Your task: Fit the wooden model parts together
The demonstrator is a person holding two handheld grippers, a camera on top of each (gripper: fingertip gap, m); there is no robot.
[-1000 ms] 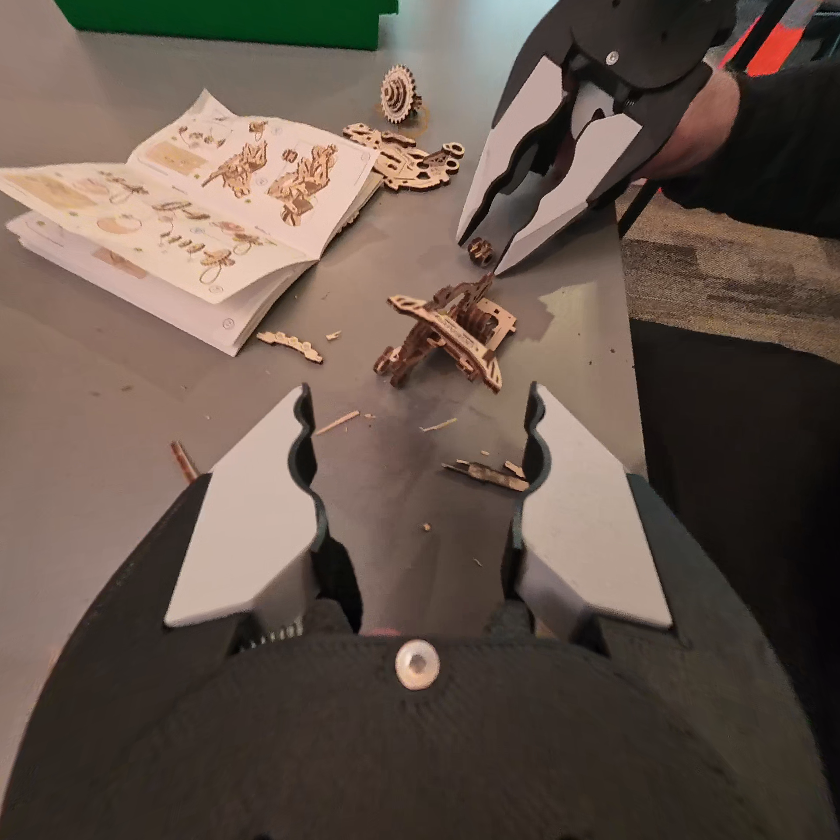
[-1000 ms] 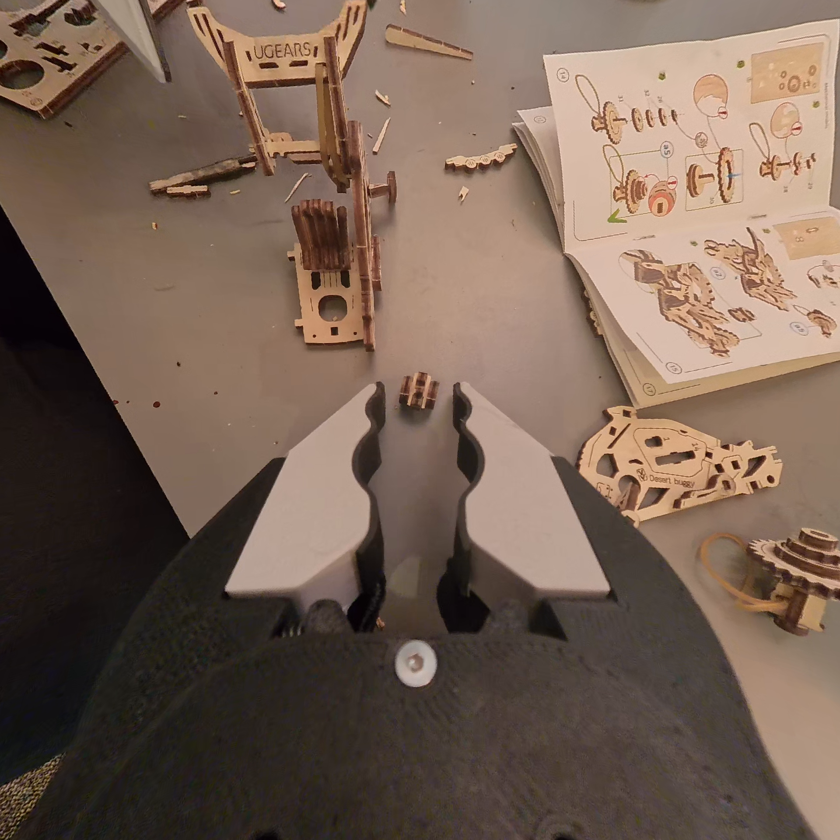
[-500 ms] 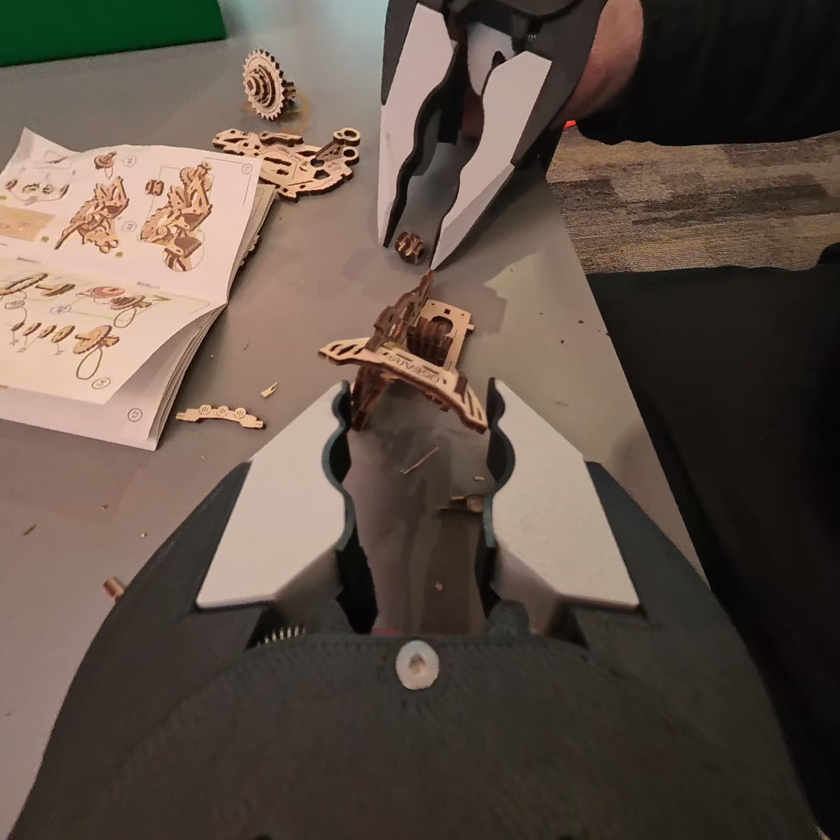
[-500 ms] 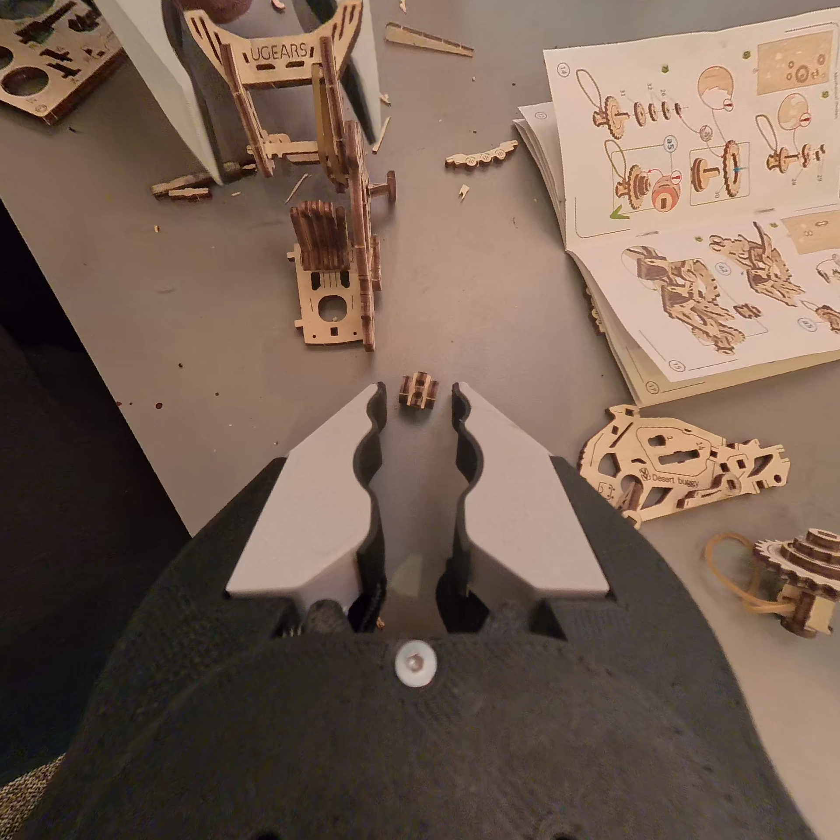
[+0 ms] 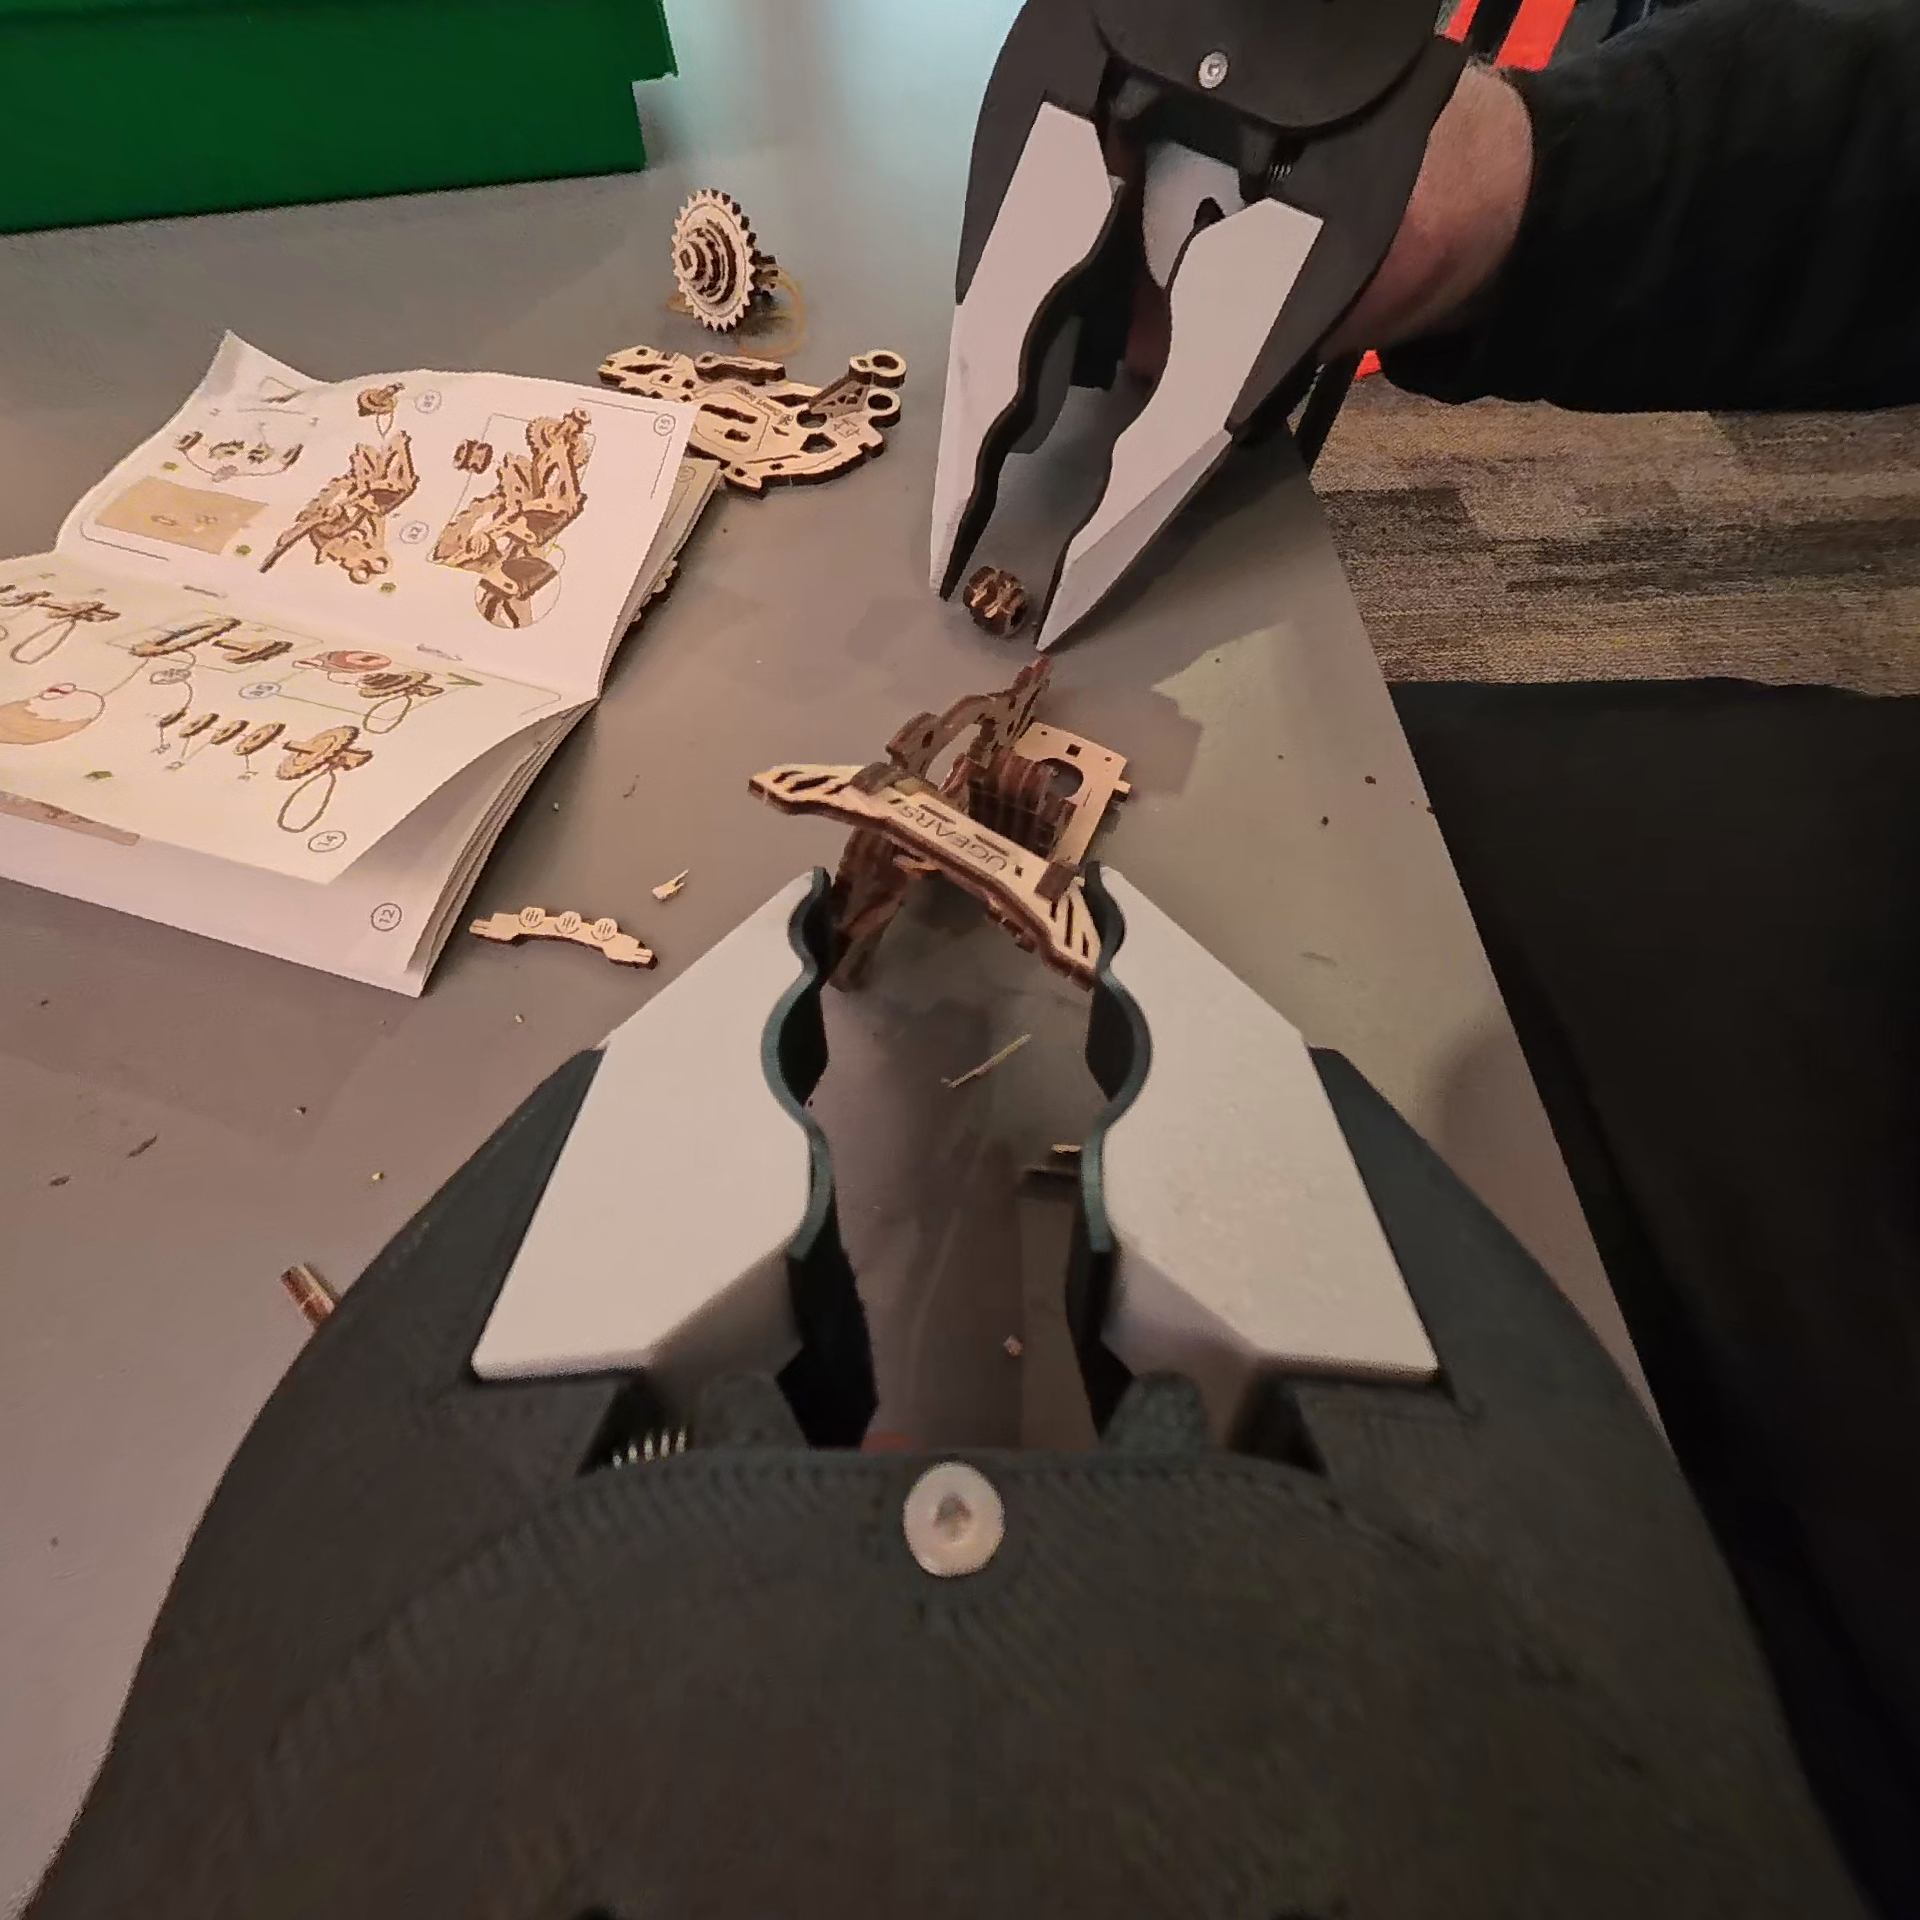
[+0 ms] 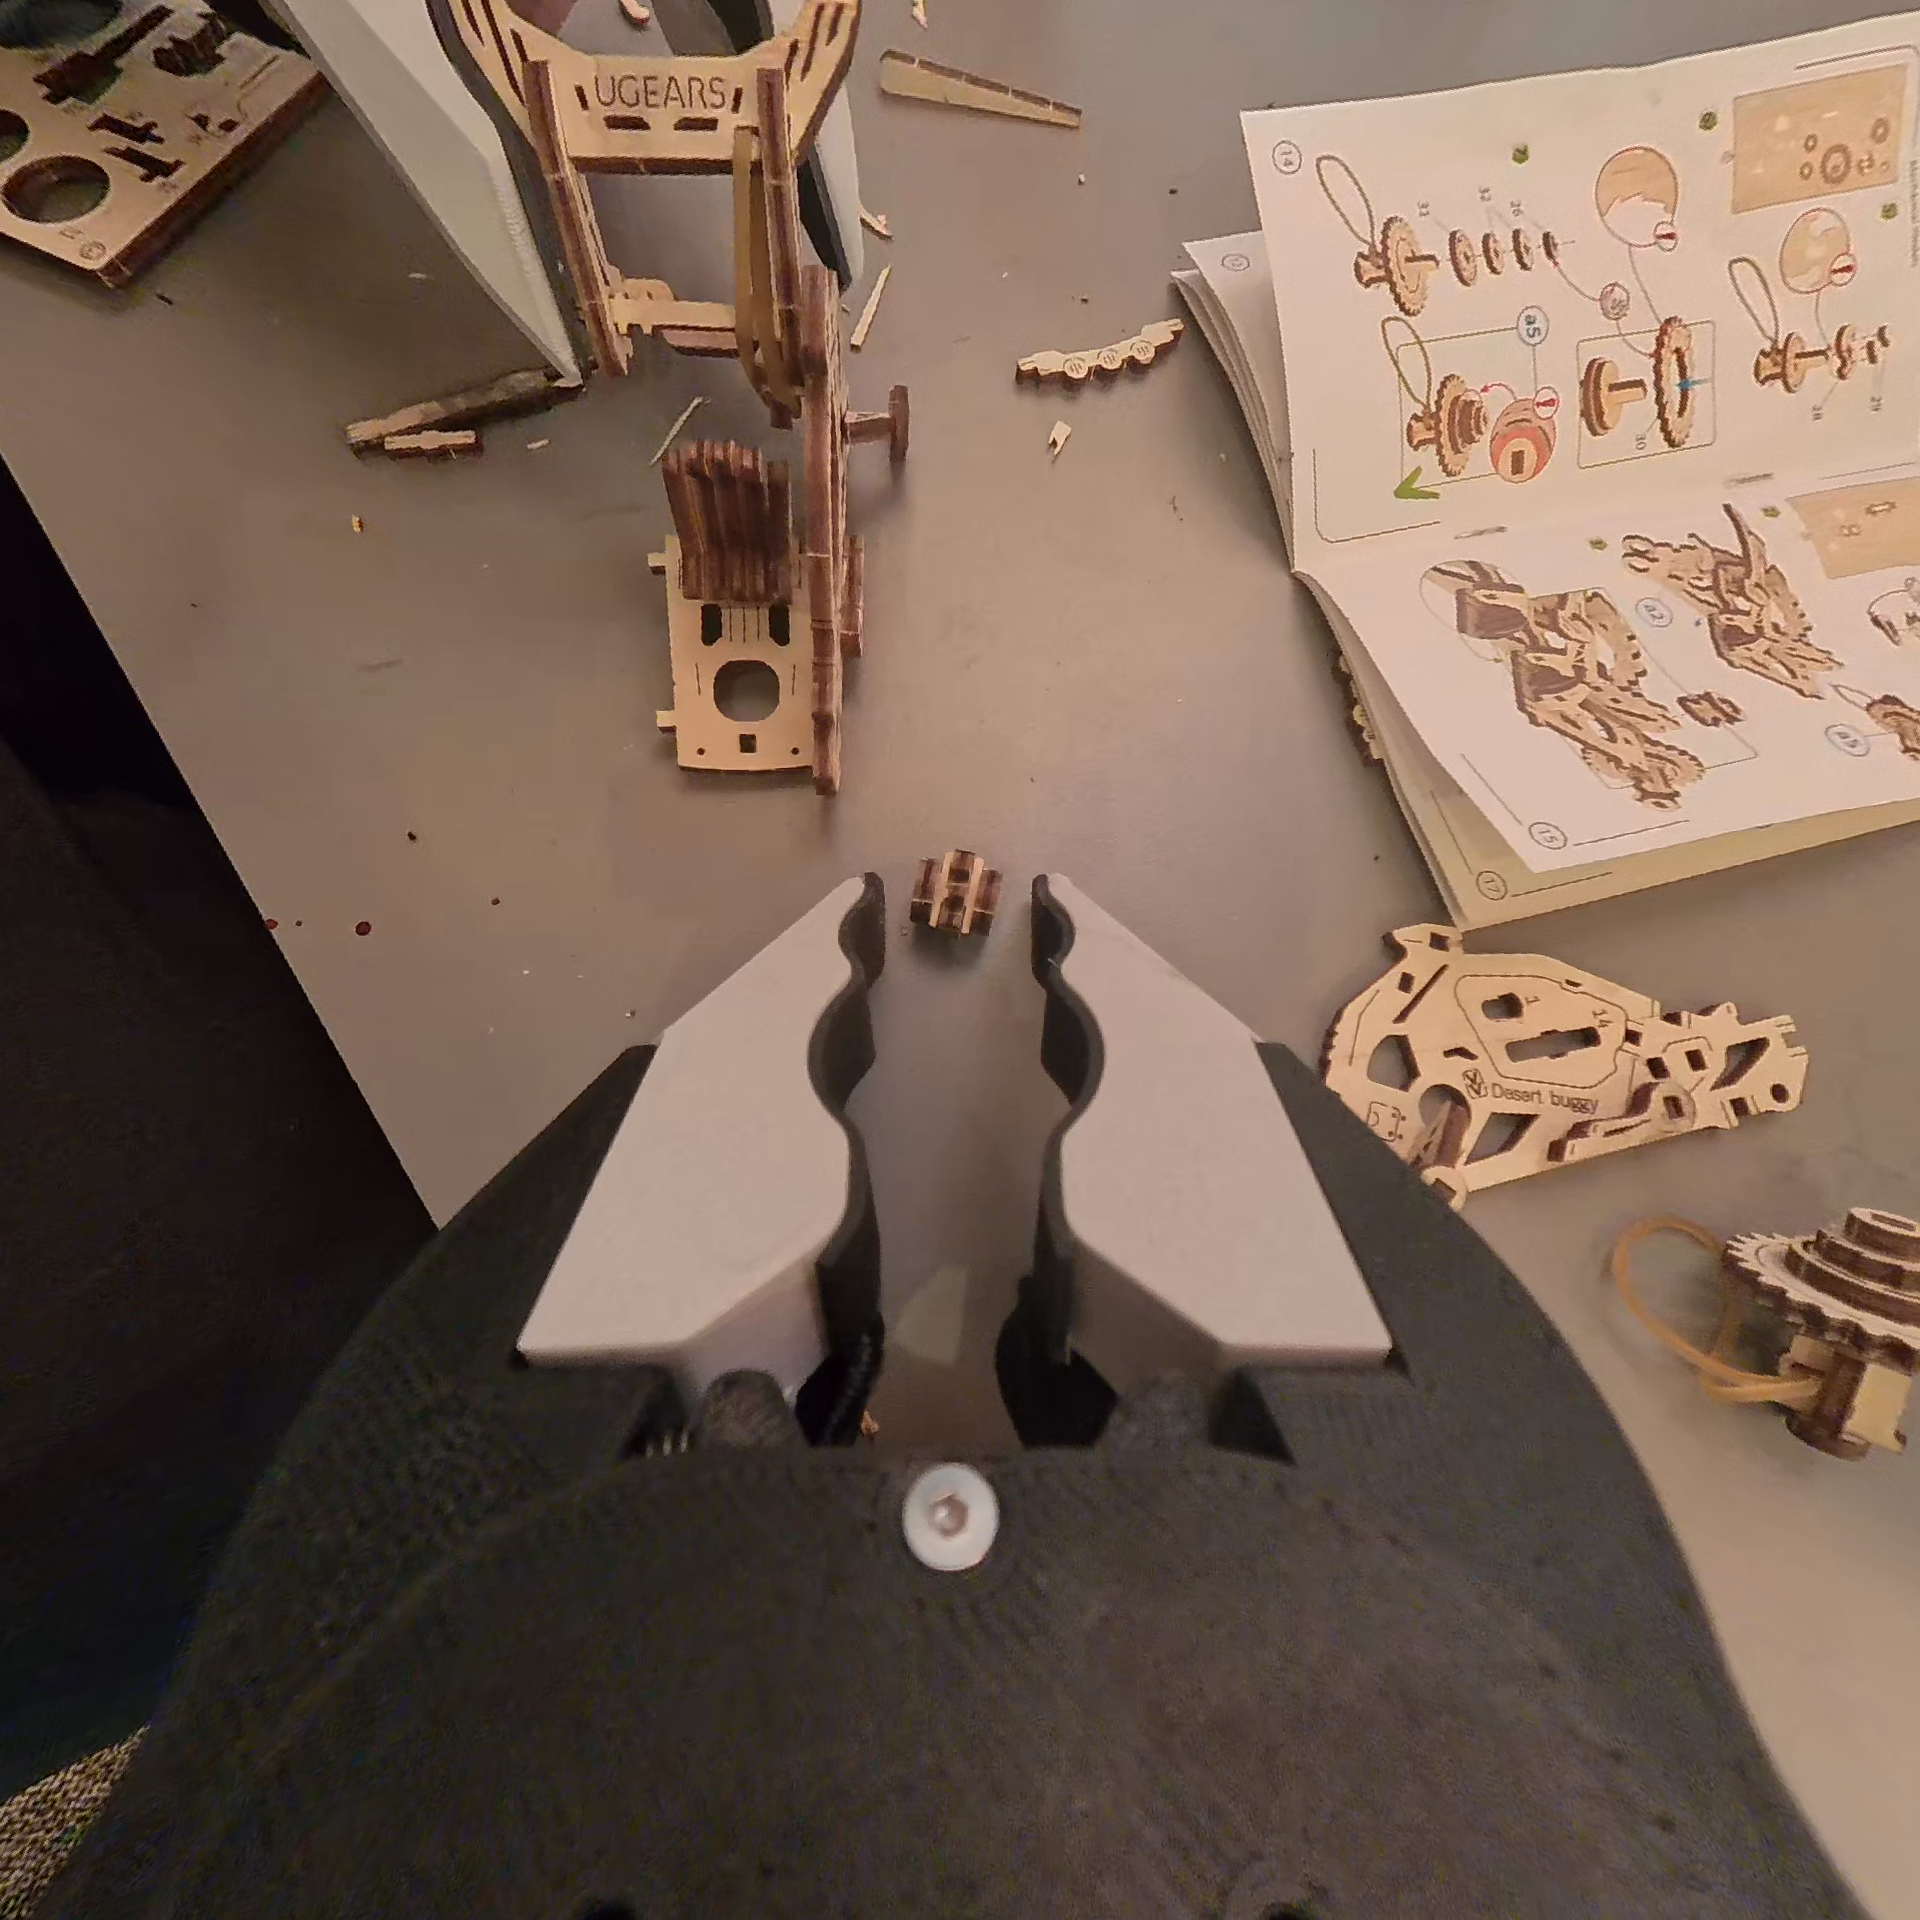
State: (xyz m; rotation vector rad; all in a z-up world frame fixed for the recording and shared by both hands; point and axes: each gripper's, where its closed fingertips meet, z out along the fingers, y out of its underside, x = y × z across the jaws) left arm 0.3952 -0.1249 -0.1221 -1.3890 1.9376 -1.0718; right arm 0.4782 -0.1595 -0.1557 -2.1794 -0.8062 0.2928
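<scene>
The half-built wooden model frame (image 5: 966,831) lies on its side on the grey table (image 5: 260,1091). My left gripper (image 5: 961,904) has its jaws closed in on the frame's near end, one fingertip against a leg and the other against the bumper tip. This also shows at the top of the right wrist view (image 6: 707,312). The frame's seat and floor plate (image 6: 743,644) point toward my right gripper (image 6: 958,904). The right gripper is open, with a small notched wooden block (image 6: 956,899) between its fingertips and a gap on each side. The left wrist view shows that block too (image 5: 995,603).
An open instruction booklet (image 5: 312,644) lies to the left. Beyond it are a flat wooden side panel (image 6: 1538,1070) and a stacked gear with a rubber band (image 6: 1829,1309). A curved strip (image 5: 561,925), splinters and a punched sheet (image 6: 125,135) lie around. The table edge (image 5: 1382,727) runs close beside the frame. Some 11 centimeters of space lies between my two pairs of fingers.
My left gripper has moved forward to the frame and narrowed its jaws onto its near end. The right gripper has stayed over the small block, unchanged.
</scene>
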